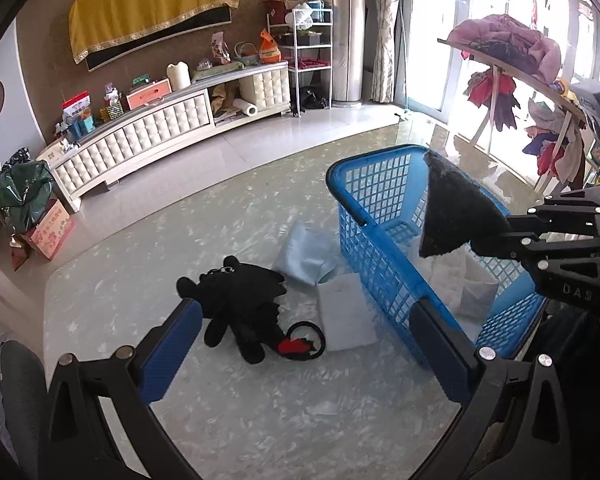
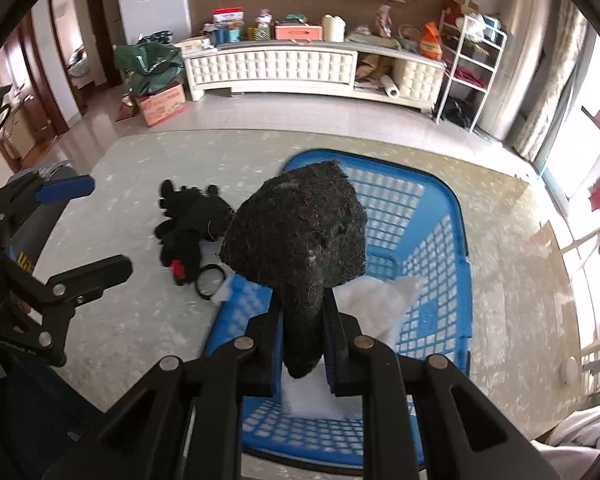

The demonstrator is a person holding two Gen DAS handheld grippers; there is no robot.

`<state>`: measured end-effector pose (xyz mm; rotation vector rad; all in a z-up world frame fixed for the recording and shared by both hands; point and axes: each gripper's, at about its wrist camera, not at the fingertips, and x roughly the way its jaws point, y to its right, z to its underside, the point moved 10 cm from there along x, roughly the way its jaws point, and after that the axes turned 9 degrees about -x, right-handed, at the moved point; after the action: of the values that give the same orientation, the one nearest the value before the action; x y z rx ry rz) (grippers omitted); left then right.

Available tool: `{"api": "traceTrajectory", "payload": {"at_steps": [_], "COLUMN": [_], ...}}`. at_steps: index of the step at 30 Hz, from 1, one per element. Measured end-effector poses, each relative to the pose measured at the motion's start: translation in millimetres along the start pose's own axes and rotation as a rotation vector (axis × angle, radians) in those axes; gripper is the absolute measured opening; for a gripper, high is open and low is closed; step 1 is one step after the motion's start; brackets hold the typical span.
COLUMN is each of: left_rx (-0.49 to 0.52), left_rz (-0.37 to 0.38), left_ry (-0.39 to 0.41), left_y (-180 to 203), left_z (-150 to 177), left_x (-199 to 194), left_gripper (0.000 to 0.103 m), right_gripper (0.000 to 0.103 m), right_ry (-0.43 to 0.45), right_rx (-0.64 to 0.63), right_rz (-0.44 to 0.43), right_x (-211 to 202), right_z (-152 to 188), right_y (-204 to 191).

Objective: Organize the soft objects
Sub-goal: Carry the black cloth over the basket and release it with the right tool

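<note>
My right gripper point(image 2: 302, 312) is shut on a dark grey fuzzy cloth point(image 2: 300, 232) and holds it above the blue plastic basket point(image 2: 440, 216); the cloth also shows in the left wrist view point(image 1: 456, 212), over the basket point(image 1: 364, 208). White soft items point(image 2: 376, 304) lie in the basket. My left gripper point(image 1: 304, 332) is open and empty above the floor, near a black plush dragon point(image 1: 240, 304) with a red tail tip. A pale blue folded cloth point(image 1: 304, 252) and a white cloth point(image 1: 346, 312) lie on the floor beside the basket's left wall.
A long white TV cabinet point(image 1: 140, 136) with clutter runs along the far wall. A green bag on a cardboard box point(image 1: 28, 204) stands at the left. A clothes rack point(image 1: 512, 76) with garments stands by the window on the right. A white shelf point(image 1: 310, 40) stands beside the cabinet.
</note>
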<state>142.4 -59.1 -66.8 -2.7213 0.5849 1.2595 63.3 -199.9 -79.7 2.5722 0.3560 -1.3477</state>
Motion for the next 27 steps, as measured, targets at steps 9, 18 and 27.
{"api": "traceTrajectory", "payload": {"at_steps": [9, 18, 27], "left_rx": [-0.021, -0.027, -0.049], "left_rz": [-0.011, -0.008, 0.003], "left_ry": [-0.052, -0.077, -0.067], "left_y": [0.9, 4.2, -0.5], "left_z": [0.8, 0.6, -2.9], "left_x": [24.7, 43.9, 42.6], "left_gripper": [0.103, 0.103, 0.103], "right_gripper": [0.015, 0.018, 0.038], "right_ry": [-0.102, -0.171, -0.177], "right_rx": [0.055, 0.089, 0.072], "right_rz": [0.005, -0.022, -0.025], "right_x": [38.2, 67.2, 70.5], "right_z": [8.3, -0.3, -2.4], "right_y": [23.2, 25.6, 14.1]}}
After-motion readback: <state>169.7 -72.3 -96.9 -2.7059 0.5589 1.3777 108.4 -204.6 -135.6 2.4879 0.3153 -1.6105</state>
